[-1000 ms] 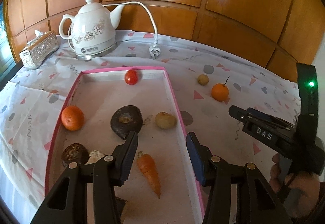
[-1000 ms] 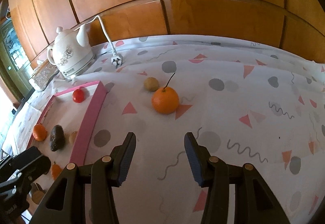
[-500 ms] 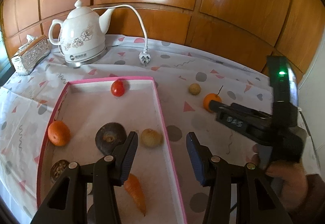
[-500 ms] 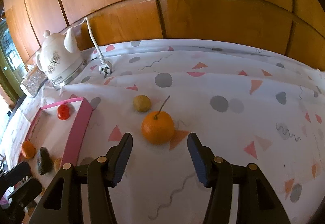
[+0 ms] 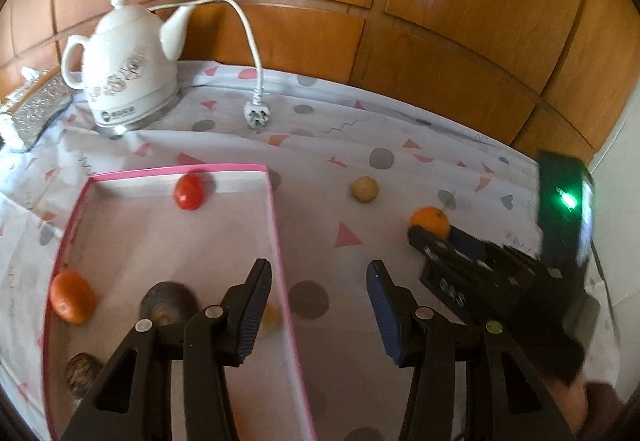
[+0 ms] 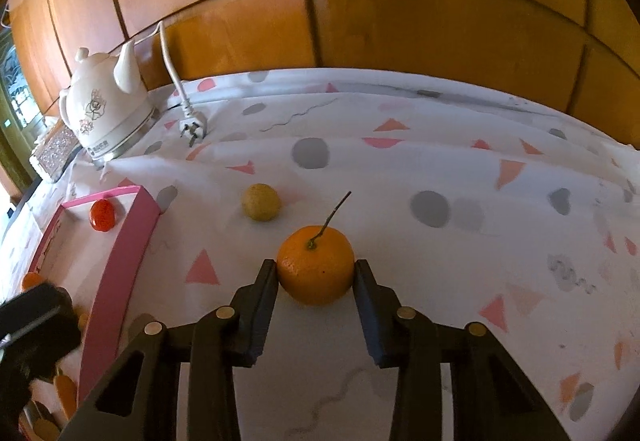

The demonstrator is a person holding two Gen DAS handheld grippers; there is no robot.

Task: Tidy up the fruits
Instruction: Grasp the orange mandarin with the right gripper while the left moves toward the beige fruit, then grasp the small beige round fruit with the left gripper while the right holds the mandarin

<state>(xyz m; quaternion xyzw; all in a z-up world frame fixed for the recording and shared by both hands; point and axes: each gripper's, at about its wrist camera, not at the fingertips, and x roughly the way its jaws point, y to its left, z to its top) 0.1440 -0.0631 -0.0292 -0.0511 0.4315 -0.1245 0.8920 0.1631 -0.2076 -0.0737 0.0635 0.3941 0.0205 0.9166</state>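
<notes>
Closing on the stemmed orange (image 6: 315, 264) is the step in hand, by my reading: your right gripper (image 6: 315, 273) has a finger tip at each flank of it, touching or nearly so, but I cannot tell whether the jaws are actually clamped. The orange sits on the cloth (image 6: 440, 169), outside the tray (image 6: 116, 261), which lies toward nine o'clock in the right wrist view.

Your next move, I'd judge, is to squeeze until the fruit is firmly held, lift it clear of the cloth, and carry it over the pink rim toward nine o'clock. Round fruit can roll out of the tips, so grip it across its widest part, and mind the upright stem.

Your left gripper (image 5: 318, 315) hangs with its jaws apart and nothing between them, straddling the tray's right wall.

Counted: two pieces outside the tray, the orange and a small tan ball (image 6: 260, 201) at eleven o'clock from it. Inside the tray, the left wrist view shows one tomato (image 5: 189, 192), one orange fruit (image 5: 72, 296), two dark lumps (image 5: 168, 303), and one pale piece partly hidden behind the left finger. The right wrist view adds one carrot at the bottom left corner. One kettle (image 5: 128, 81) and one glittery box (image 5: 36, 113) stand at the back.
</notes>
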